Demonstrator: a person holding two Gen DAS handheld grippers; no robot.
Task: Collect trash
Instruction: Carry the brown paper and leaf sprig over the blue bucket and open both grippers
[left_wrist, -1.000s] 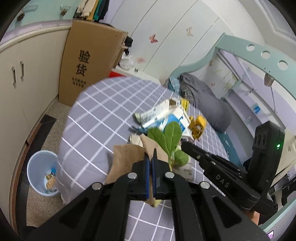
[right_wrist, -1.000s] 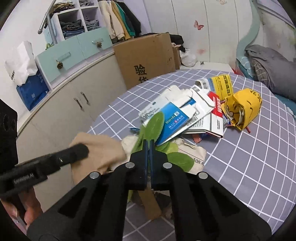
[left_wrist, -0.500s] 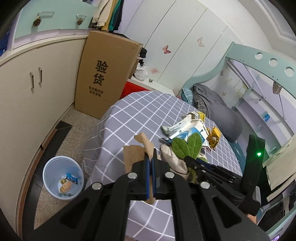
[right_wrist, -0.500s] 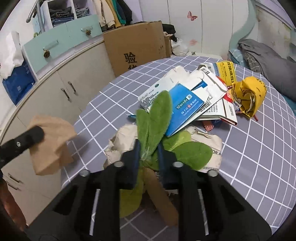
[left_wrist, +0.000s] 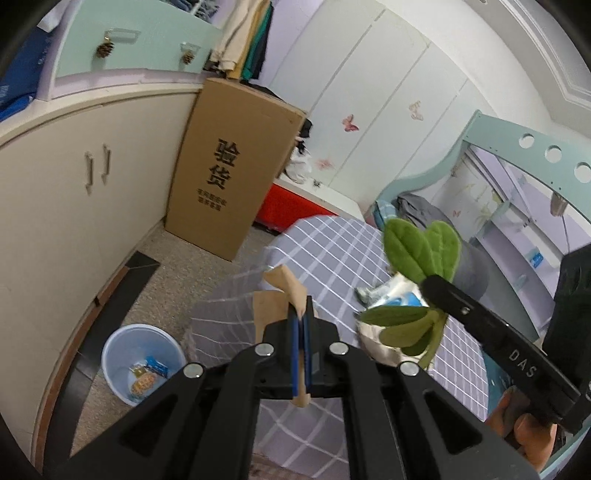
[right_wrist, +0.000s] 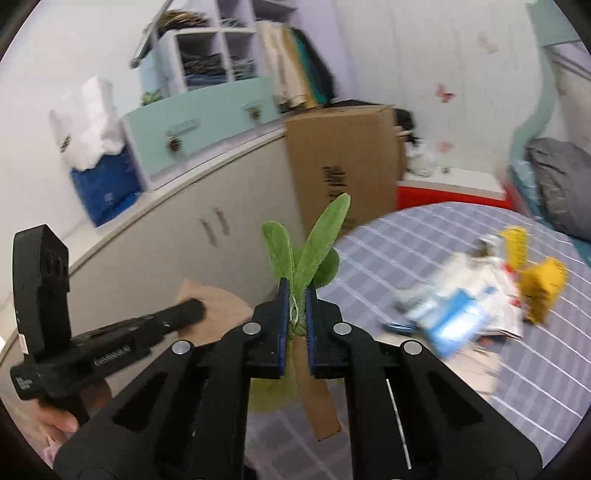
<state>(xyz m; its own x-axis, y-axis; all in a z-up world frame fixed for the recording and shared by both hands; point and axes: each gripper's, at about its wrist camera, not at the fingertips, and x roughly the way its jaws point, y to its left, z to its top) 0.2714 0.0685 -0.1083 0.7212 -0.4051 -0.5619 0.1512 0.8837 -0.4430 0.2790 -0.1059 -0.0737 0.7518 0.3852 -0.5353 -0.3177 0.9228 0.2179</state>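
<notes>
My left gripper (left_wrist: 302, 318) is shut on a piece of brown paper (left_wrist: 277, 295), held in the air off the table's left edge. My right gripper (right_wrist: 295, 297) is shut on a green leafy sprig (right_wrist: 308, 247) with a brown stem, lifted above the table. The right gripper and its sprig (left_wrist: 421, 254) show at the right of the left wrist view. The left gripper and its paper (right_wrist: 214, 306) show at the left of the right wrist view. A pale blue trash bin (left_wrist: 142, 363) stands on the floor below left and holds some wrappers. A pile of paper boxes and a yellow wrapper (right_wrist: 480, 291) lies on the table.
The round table has a grey checked cloth (left_wrist: 332, 251). A tall cardboard box (left_wrist: 229, 166) leans against cream cabinets (left_wrist: 74, 192). A red box (left_wrist: 288, 208) sits behind the table. A bed with grey bedding (right_wrist: 561, 184) is at the right.
Both grippers rose and swung left, away from the pile, each carrying its item. The sprig left the table. The bin now sits nearer, below the left gripper.
</notes>
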